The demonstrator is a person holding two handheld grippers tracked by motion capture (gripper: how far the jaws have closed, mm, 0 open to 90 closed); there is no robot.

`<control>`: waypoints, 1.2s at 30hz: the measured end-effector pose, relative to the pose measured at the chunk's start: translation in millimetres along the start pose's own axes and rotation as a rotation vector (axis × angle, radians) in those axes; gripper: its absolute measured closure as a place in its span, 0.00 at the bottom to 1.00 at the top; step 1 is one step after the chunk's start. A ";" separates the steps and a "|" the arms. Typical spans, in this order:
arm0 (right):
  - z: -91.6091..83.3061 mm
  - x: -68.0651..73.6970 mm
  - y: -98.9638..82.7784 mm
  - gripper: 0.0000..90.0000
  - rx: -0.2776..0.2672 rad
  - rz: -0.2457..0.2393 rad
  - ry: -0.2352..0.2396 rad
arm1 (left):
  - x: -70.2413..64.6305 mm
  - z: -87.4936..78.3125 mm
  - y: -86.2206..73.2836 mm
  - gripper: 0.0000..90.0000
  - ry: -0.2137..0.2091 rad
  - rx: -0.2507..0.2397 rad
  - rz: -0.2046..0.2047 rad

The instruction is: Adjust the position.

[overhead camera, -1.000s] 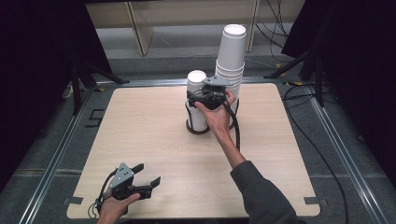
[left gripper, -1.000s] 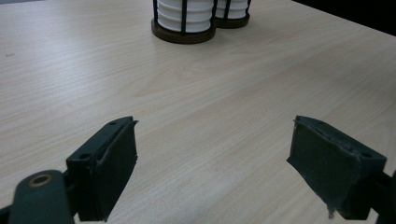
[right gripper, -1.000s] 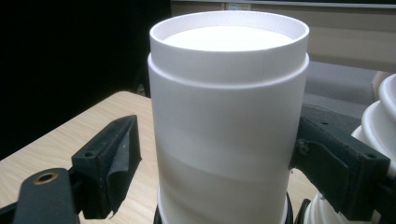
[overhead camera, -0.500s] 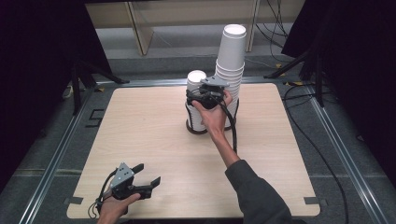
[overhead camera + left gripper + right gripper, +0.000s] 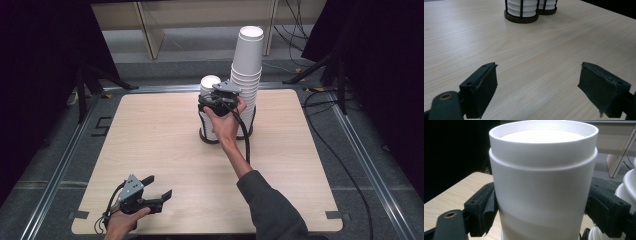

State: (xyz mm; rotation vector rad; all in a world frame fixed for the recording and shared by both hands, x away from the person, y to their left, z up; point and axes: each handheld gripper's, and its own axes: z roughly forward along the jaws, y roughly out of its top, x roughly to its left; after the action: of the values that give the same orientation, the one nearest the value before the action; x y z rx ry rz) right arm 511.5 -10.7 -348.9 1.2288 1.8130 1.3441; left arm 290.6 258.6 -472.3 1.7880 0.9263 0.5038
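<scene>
A short stack of upturned white paper cups (image 5: 209,84) stands in a black wire holder (image 5: 212,138) at the back middle of the wooden table (image 5: 150,130). My right gripper (image 5: 210,100) is shut on the top cup (image 5: 541,170), its jaws pressed against both sides just under the rim. A taller stack of white cups (image 5: 248,55) rises right beside it in a second holder. My left gripper (image 5: 159,186) rests low near the table's front left edge, open, with bare wood between its jaws (image 5: 537,85).
Both holders' bases (image 5: 521,18) show far ahead in the left gripper view. A black cable (image 5: 246,135) trails from the right gripper along the forearm. Metal rails (image 5: 65,165) frame the table; dark stands and cables lie beyond it.
</scene>
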 end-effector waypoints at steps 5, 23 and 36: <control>-0.9 0.6 1.5 0.21 -0.007 -0.005 -0.001 | -0.1 0.1 0.0 0.16 -0.001 0.001 0.000; -6.5 4.0 12.6 0.24 -0.043 -0.006 -0.016 | 0.5 -0.1 0.5 0.16 -0.007 0.000 0.017; -21.8 7.0 35.1 0.24 -0.094 -0.018 0.003 | -0.1 -0.9 0.8 0.16 -0.002 0.018 0.021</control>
State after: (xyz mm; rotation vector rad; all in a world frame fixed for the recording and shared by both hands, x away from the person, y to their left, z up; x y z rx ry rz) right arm 502.1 -10.9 -308.0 1.1587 1.7387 1.4055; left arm 290.2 258.9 -471.2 1.8161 0.9135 0.5082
